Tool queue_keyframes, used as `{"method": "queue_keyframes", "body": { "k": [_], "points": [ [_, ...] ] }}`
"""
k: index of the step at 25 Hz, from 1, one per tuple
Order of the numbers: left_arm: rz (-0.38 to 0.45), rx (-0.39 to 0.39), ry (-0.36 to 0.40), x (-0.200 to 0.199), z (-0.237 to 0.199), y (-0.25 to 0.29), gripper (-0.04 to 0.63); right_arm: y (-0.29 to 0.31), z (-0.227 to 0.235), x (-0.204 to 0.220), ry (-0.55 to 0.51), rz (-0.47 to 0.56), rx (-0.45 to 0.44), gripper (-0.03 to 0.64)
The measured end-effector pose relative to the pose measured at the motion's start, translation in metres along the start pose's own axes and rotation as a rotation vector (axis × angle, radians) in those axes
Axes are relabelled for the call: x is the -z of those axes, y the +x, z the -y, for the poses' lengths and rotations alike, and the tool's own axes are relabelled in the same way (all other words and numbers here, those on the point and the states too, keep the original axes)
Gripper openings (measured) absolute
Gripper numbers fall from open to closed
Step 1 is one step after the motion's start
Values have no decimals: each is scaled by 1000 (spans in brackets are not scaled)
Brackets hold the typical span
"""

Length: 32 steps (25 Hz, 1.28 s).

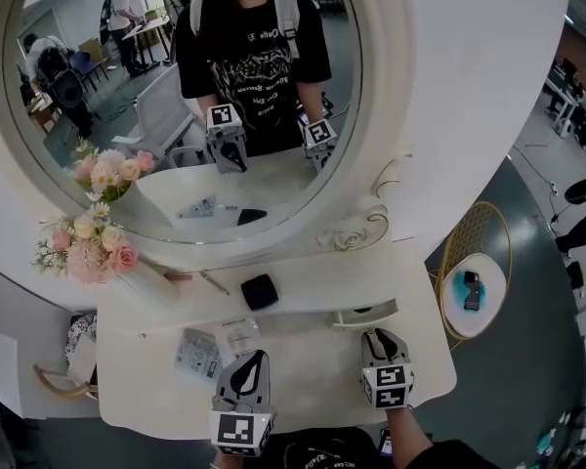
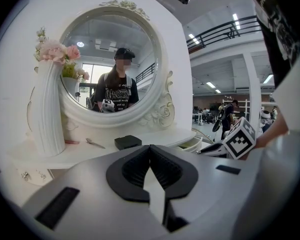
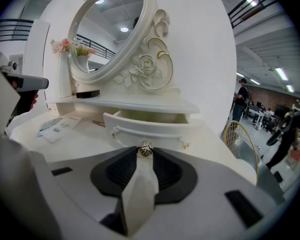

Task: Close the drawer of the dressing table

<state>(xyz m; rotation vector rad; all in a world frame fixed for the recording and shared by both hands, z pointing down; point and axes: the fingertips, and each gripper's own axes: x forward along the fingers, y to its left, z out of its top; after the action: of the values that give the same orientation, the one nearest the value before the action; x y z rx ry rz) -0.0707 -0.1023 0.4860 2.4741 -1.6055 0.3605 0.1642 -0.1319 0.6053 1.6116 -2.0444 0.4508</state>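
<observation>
the small cream drawer with a curved front point(image 3: 140, 128) stands pulled out of the white dressing table point(image 1: 313, 360), below the lower right edge of the oval white-framed mirror point(image 1: 369, 106). our right gripper point(image 3: 146, 153) has its jaws clamped on the drawer's small rose-shaped metal knob point(image 3: 146, 148), which sits right at the tips. our left gripper point(image 2: 150, 147) hovers below the mirror's middle, its jaws together on nothing.

to close it well, we judge the push should run straight toward the mirror, along the drawer's own line, so the box does not skew and jam under the thin white shelf point(image 3: 140, 105). a firm, level grip on the knob and a slow push seem right, ending when the front sits flush below the mirror. the left gripper has no part here and is best held away from the drawer's path.
</observation>
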Motion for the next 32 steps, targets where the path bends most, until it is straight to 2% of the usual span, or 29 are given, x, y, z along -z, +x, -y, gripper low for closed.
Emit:
{"method": "queue_keyframes", "body": {
  "k": [32],
  "points": [
    [-14, -9, -8, 4, -4, 4, 17, 9, 3, -7, -10, 6, 0, 109]
  ]
}}
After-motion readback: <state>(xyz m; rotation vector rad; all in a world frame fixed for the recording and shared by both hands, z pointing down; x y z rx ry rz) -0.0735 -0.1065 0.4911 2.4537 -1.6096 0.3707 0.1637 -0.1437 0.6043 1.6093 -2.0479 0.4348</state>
